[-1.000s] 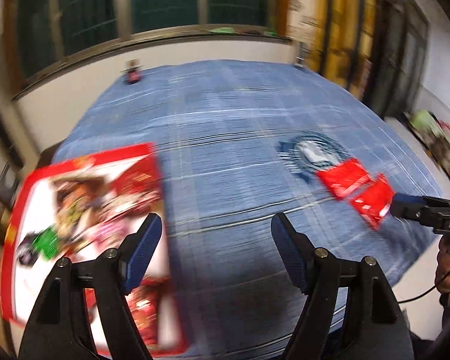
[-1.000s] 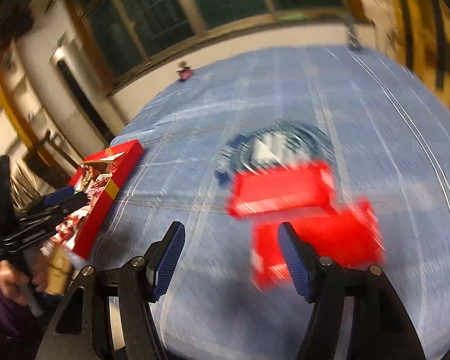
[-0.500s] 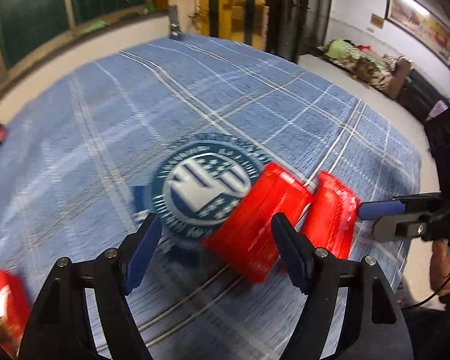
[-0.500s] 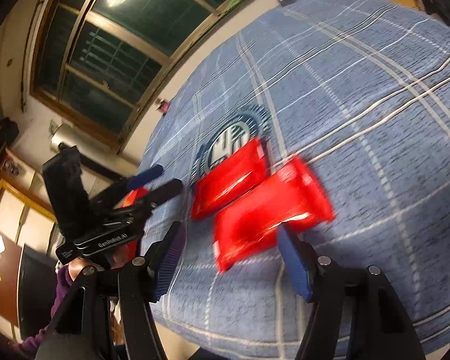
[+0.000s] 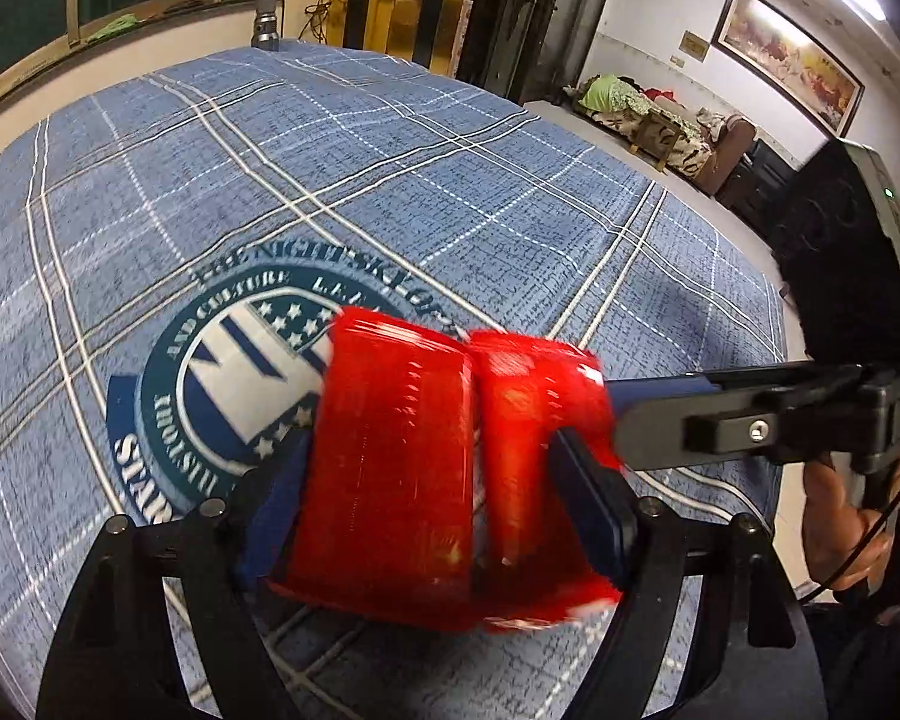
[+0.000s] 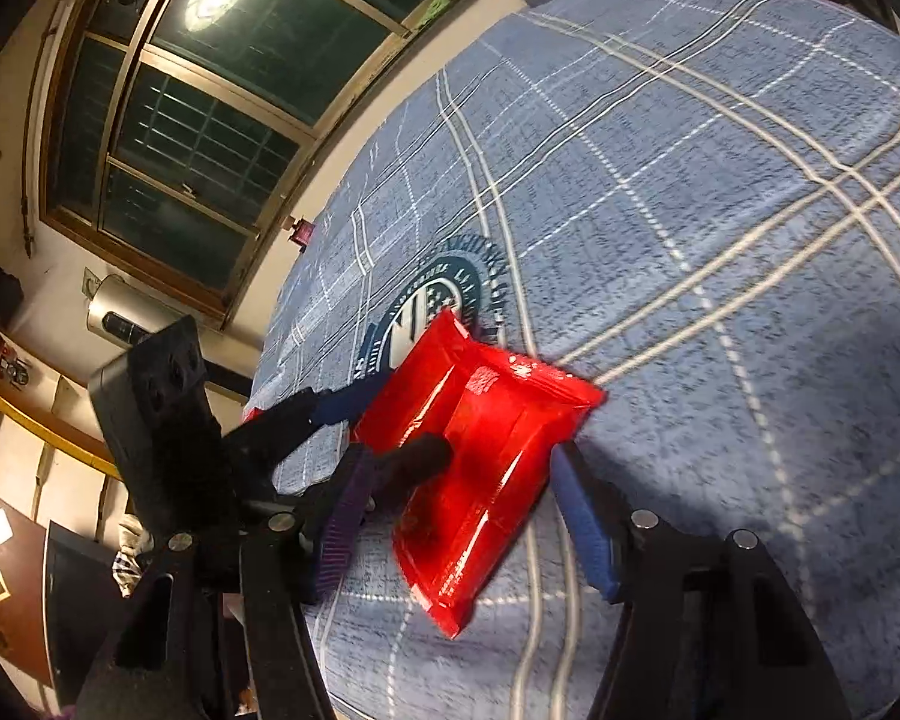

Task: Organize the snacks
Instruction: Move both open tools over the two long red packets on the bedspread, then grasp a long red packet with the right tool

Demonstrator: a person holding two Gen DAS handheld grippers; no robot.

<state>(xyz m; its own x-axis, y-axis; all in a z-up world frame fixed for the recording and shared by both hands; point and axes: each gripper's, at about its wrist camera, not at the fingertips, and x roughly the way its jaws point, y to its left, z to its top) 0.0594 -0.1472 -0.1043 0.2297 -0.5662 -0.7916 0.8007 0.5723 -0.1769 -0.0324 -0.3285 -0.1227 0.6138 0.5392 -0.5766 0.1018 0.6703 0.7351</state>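
Observation:
Two red snack packets lie side by side on the blue plaid cloth [image 5: 390, 138], beside its round emblem [image 5: 234, 384]. In the left wrist view my left gripper [image 5: 429, 462] straddles the left packet [image 5: 390, 450]. Its jaws are opening and the pads do not clearly press on it. The right packet [image 5: 534, 414] lies against its right finger [image 5: 594, 510]. My right gripper [image 5: 621, 402] reaches in from the right. In the right wrist view my right gripper [image 6: 462, 468] stands open around the near packet [image 6: 498, 498]. The far packet [image 6: 426, 366] and my left gripper [image 6: 330, 414] lie just beyond.
A small metal cylinder [image 5: 265, 30] stands at the cloth's far edge and a small dark red object [image 6: 303, 231] at another edge. The cloth's right edge [image 5: 774, 324] drops to the floor. A person's hand [image 5: 840, 516] holds the right gripper.
My left gripper swung away from the red box at the left and came down over the two packets. The right gripper rolled and closed in on them from the other side.

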